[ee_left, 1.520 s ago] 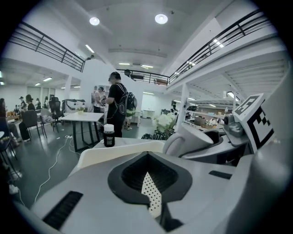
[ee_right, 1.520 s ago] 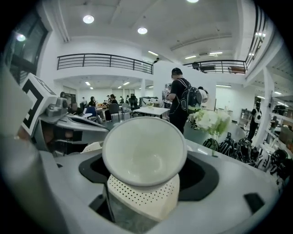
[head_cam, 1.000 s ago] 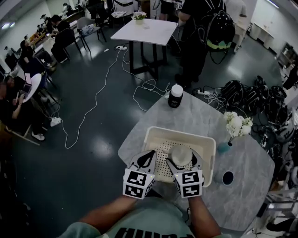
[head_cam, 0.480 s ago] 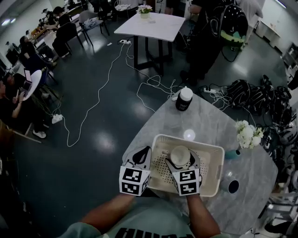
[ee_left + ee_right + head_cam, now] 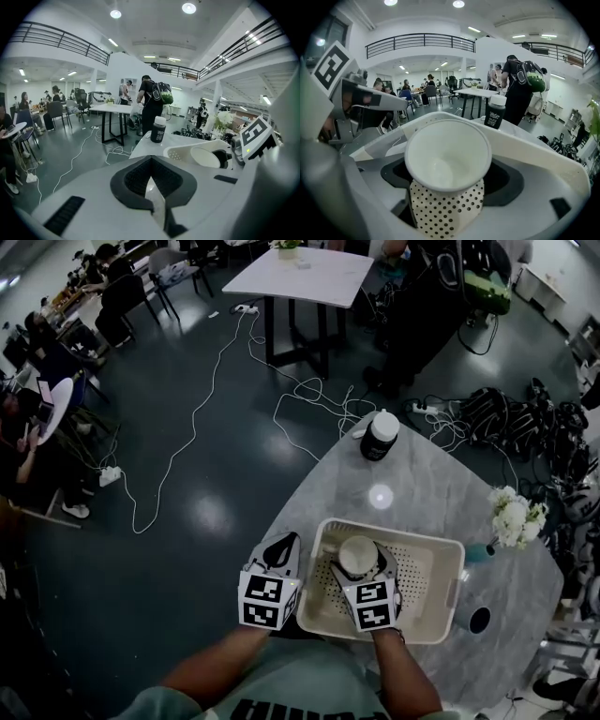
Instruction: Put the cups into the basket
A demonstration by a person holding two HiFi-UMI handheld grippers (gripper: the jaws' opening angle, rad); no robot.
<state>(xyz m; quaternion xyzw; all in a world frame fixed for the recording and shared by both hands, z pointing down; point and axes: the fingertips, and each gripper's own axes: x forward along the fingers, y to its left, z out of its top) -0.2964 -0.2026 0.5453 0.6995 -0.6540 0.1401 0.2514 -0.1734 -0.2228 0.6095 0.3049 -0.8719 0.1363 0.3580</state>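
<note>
A white cup (image 5: pixel 357 552) hangs upright over the left part of the cream perforated basket (image 5: pixel 441 563), and my right gripper (image 5: pixel 361 566) is shut on it. In the right gripper view the cup (image 5: pixel 447 152) fills the space between the jaws, with the basket's dotted floor (image 5: pixel 445 208) under it. My left gripper (image 5: pixel 283 544) is shut and empty, just outside the basket's left wall. A dark cup (image 5: pixel 479 620) stands on the table to the right of the basket.
The basket sits on a round marble table (image 5: pixel 412 488). A dark bottle with a white cap (image 5: pixel 380 435) stands at the far edge. A teal vase of white flowers (image 5: pixel 512 518) is at the right. Cables, bags and people fill the floor beyond.
The right gripper still holds the cup over the basket but now sits nearer the basket's left side. My view has shifted, so the table appears further right.
</note>
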